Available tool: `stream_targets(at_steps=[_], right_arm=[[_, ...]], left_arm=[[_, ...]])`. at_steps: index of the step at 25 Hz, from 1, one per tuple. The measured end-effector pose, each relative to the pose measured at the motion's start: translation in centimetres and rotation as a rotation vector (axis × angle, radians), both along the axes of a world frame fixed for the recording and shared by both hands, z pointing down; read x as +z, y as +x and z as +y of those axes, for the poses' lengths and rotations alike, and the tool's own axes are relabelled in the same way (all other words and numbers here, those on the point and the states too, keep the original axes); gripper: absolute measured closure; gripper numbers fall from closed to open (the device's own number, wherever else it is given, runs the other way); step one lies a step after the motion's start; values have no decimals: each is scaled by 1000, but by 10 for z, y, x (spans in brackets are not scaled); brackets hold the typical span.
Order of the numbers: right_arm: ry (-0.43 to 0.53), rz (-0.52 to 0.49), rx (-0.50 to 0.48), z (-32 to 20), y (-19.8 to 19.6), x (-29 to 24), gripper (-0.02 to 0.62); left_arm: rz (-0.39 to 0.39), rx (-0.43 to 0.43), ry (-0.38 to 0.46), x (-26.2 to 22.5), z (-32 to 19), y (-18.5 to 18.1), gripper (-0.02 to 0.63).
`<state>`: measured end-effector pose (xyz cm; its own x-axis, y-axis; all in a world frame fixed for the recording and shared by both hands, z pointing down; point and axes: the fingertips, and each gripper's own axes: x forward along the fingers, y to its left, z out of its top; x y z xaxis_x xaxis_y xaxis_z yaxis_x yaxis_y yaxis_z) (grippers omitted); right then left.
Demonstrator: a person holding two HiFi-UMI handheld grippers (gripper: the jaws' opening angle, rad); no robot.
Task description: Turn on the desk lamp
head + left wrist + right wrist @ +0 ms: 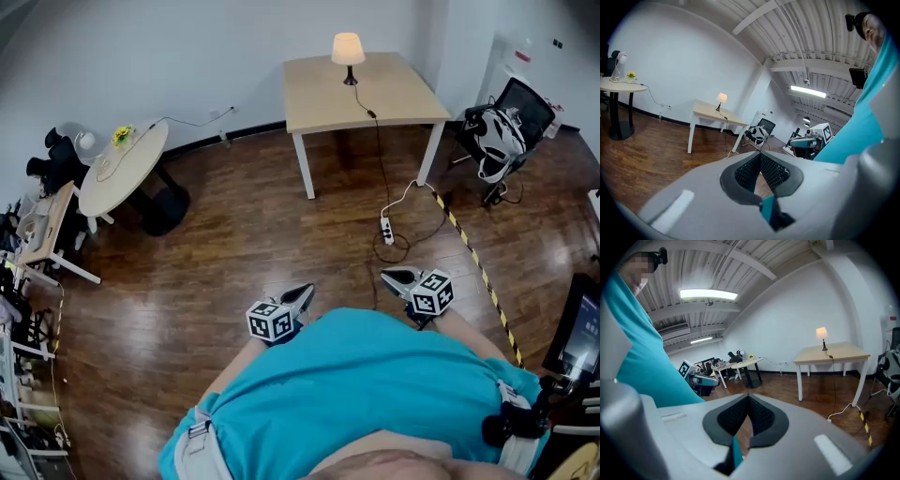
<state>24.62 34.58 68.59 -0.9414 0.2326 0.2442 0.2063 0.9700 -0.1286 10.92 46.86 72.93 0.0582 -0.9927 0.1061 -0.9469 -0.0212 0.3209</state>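
Both pairs of jaws are pressed together on nothing, the left gripper (300,298) and right gripper (397,277) low against the teal shirt (375,384) (hands hidden beneath it). Well ahead of the jaws, the desk lamp (348,49) glows on the desk (403,103), its switch too small to make out.

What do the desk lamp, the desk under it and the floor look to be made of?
The desk lamp: translucent shade, fabric or frosted plastic, judging by its even glow. The desk: pale matte wood-look top, possibly laminate; white legs, material unclear. The floor: dark glossy wood or wood-look planks, seams and sheen visible.
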Motion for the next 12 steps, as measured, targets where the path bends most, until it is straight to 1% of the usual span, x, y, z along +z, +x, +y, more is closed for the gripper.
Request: stream_targets(at_steps=[5,12], right_arm=[[8,17,-10,-6,8,5,595],[11,19,-19,-6,8,10,595]], left_arm=[[28,-33,8,3,1,3,606],[18,-40,12,4,4,2,606]])
